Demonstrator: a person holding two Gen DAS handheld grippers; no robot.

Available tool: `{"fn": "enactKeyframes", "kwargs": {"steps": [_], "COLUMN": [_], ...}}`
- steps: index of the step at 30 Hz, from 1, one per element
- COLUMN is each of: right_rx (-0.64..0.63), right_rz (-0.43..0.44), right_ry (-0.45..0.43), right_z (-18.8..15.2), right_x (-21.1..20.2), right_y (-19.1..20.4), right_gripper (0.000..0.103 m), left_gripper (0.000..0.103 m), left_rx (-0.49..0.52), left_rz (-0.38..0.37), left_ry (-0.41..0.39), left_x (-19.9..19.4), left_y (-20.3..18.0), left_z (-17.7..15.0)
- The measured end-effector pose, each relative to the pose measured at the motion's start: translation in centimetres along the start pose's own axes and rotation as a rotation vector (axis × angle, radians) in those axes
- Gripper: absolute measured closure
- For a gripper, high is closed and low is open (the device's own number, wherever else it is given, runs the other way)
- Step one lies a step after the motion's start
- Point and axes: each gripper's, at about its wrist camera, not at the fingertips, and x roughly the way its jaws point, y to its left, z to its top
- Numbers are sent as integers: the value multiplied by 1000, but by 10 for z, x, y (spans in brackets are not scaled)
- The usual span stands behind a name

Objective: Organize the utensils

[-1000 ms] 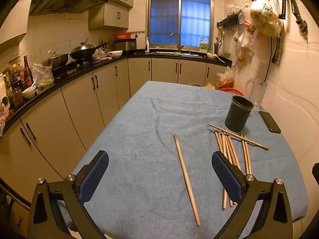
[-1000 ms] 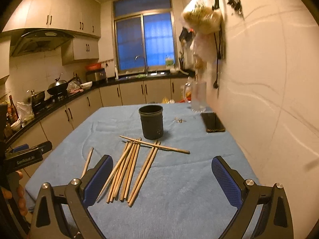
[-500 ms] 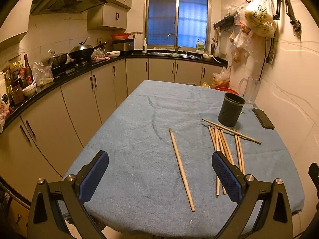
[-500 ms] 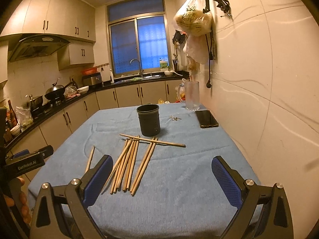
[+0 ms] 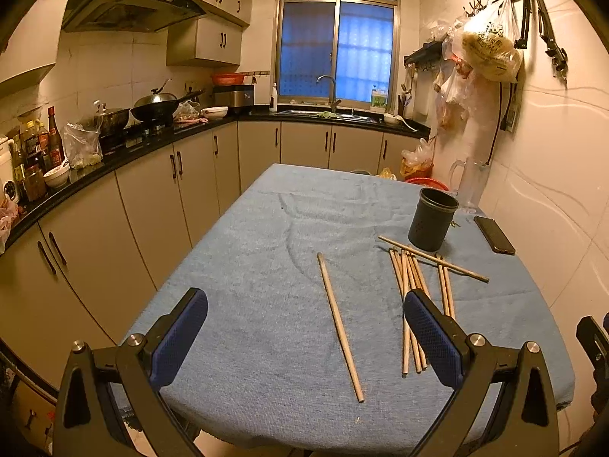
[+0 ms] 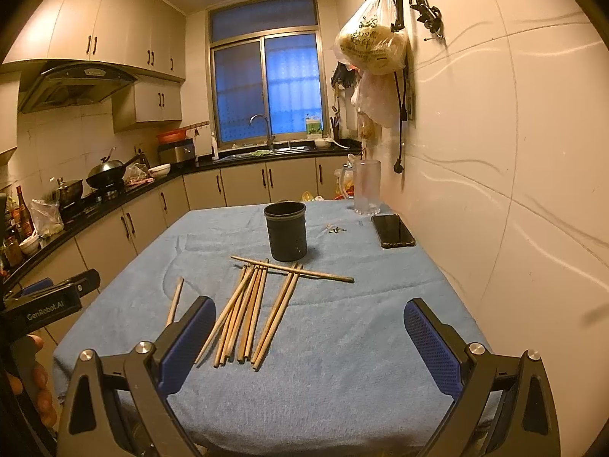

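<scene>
Several wooden chopsticks (image 6: 247,304) lie fanned on the blue-covered table (image 6: 342,361), with one crossing chopstick (image 6: 293,269) laid over their far ends. A lone chopstick (image 5: 340,325) rests apart to the left. Behind them stands a dark cylindrical holder (image 6: 285,231), also seen as the holder (image 5: 432,219) in the left wrist view. My left gripper (image 5: 306,337) hovers open above the near table edge, the lone chopstick between its fingers' span. My right gripper (image 6: 310,342) is open and empty near the front edge, short of the bundle.
A black phone (image 6: 392,230) and a clear pitcher (image 6: 366,187) sit at the far right by the wall. Small keys (image 6: 335,229) lie beside the holder. Cabinets and a counter (image 5: 114,152) run along the left. The left gripper body (image 6: 49,301) shows in the right wrist view.
Both grippers have drawn back and risen from the table, so the chopsticks and holder look farther off. Nothing on the table has moved.
</scene>
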Motion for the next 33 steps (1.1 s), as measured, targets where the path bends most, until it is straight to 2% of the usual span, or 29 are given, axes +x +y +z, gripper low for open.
{"fn": "enactKeyframes", "kwargs": {"steps": [26, 33], "right_rx": [-3, -17], "right_rz": [-7, -11], "right_ry": [36, 52], "right_z": [-2, 1], "right_x": [12, 22], "right_y": [2, 4], "right_gripper": [3, 3], "left_gripper": [0, 0], "left_rx": [21, -9], "left_rz": [-15, -20], "left_ry": [50, 60], "left_x": [15, 26], "left_y": [-7, -2], "left_z": [-5, -4]}}
